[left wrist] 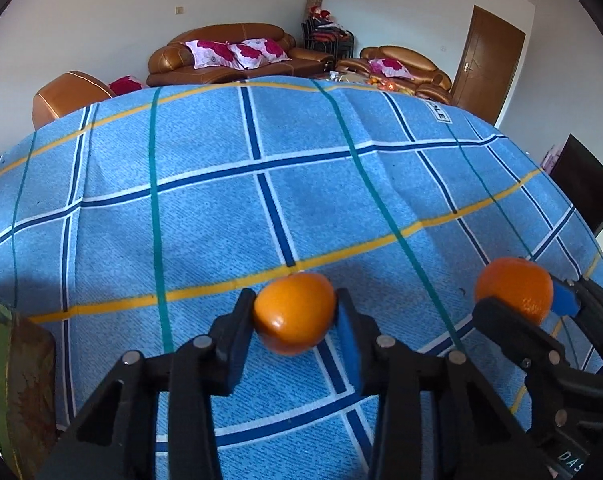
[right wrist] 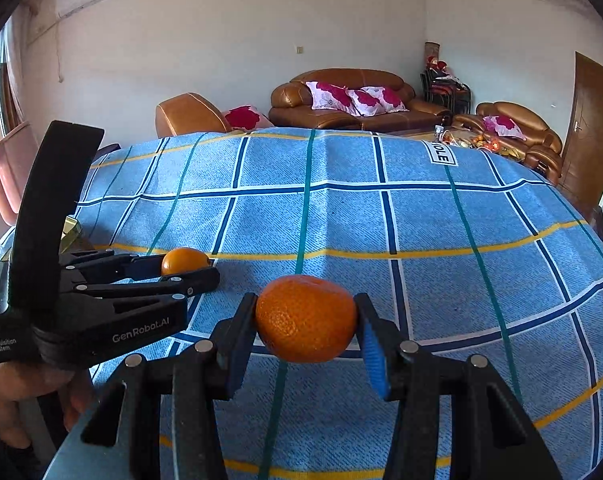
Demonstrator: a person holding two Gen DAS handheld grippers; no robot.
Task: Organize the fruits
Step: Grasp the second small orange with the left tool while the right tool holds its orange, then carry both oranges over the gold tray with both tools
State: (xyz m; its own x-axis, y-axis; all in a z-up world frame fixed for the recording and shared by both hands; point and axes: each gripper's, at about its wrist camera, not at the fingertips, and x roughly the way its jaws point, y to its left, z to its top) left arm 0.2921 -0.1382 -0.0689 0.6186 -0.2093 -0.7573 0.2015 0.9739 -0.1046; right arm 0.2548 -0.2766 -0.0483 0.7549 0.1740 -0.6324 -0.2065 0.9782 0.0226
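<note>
My left gripper [left wrist: 295, 312] is shut on a smooth orange [left wrist: 295, 318] and holds it just above the blue checked cloth [left wrist: 221, 208]. My right gripper [right wrist: 306, 320] is shut on a rougher orange mandarin [right wrist: 306, 318] above the same cloth. Each gripper shows in the other's view: the right gripper [left wrist: 519, 294] with its mandarin [left wrist: 513, 290] at the right of the left wrist view, the left gripper [right wrist: 189, 266] with its orange [right wrist: 185, 260] at the left of the right wrist view. The two grippers are side by side.
A brown and green box edge [left wrist: 21, 392] sits at the left of the table. Brown leather sofas [right wrist: 349, 100] with pink cushions stand behind the table. A low table with fruit [right wrist: 481, 142] is at the far right. A dark screen [left wrist: 585, 184] stands to the right.
</note>
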